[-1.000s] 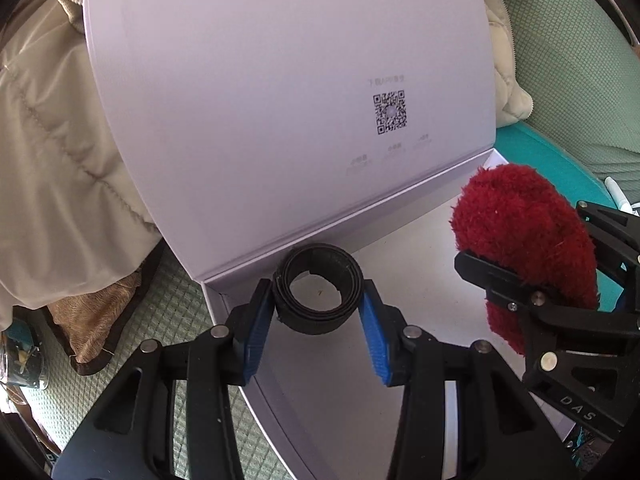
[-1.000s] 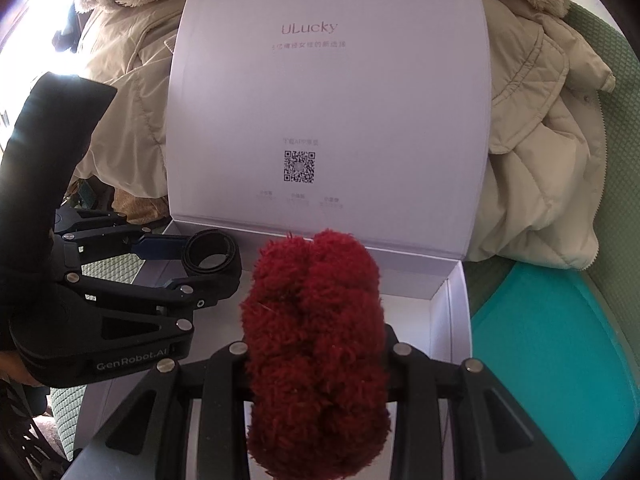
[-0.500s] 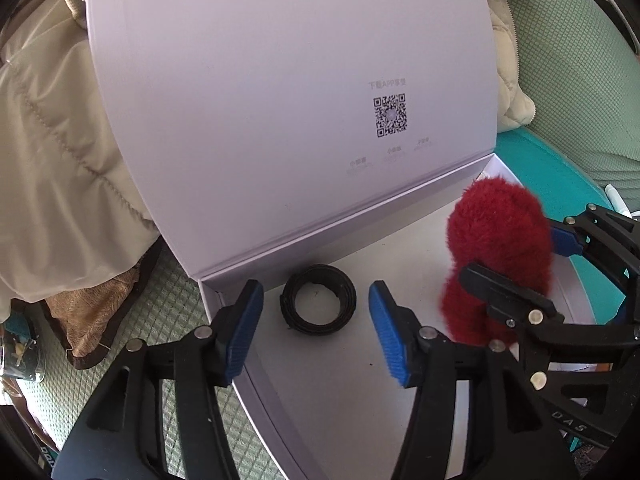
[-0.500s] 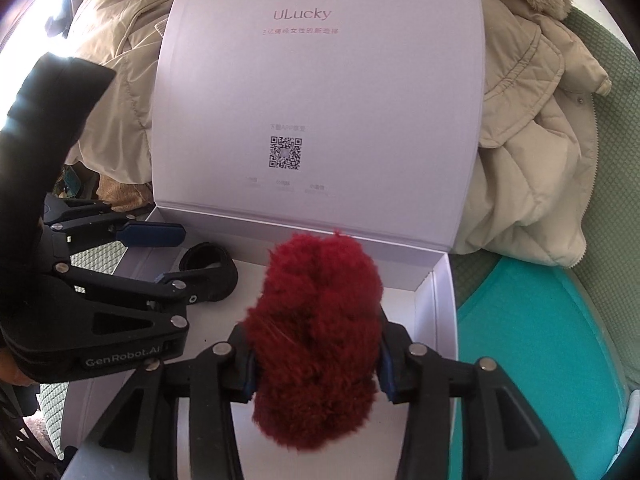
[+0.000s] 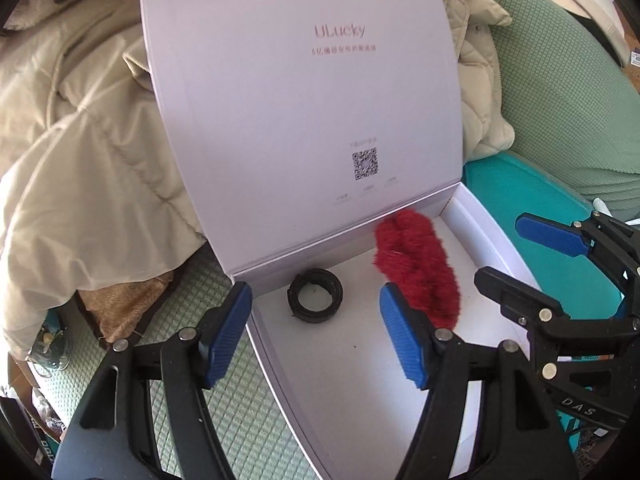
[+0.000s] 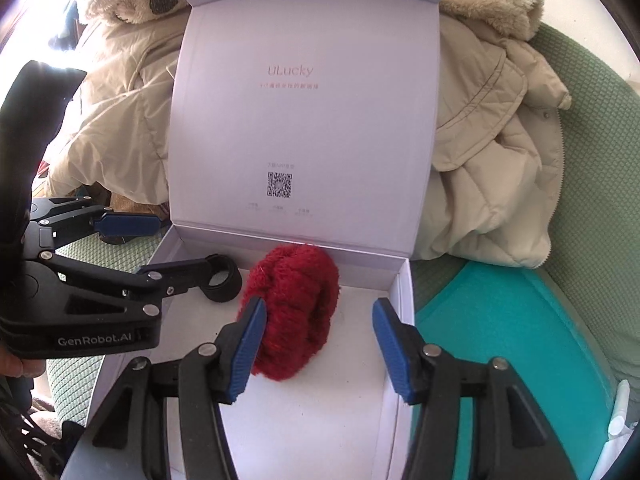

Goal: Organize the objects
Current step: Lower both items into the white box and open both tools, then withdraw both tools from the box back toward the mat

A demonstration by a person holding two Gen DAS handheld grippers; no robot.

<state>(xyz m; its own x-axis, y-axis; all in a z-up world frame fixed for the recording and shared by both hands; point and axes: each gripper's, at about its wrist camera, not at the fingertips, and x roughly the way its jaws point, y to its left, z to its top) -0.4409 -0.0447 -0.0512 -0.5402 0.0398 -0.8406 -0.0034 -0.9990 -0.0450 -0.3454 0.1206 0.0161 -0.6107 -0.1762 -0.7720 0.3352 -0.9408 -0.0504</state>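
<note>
A pale lilac box (image 5: 496, 240) (image 6: 404, 292) lies open with its lid upright behind it. A black ring (image 5: 315, 295) (image 6: 222, 280) lies in the box's back left corner. A fluffy red scrunchie (image 5: 418, 270) (image 6: 292, 312) lies on the box floor to its right. My left gripper (image 5: 316, 334) is open and empty, just in front of the ring; it also shows in the right wrist view (image 6: 168, 244). My right gripper (image 6: 318, 344) is open and empty, just in front of the scrunchie; it also shows in the left wrist view (image 5: 520, 256).
A beige padded coat (image 5: 80, 140) (image 6: 492, 152) is heaped behind and around the lid. The box rests on a green textured cushion (image 5: 236, 392). A teal surface (image 6: 500, 344) lies to the right, with a green sofa back (image 5: 560, 92) behind it.
My left gripper let go of the black ring in the box and drew back. My right gripper lowered the red scrunchie into the box, opened and drew back.
</note>
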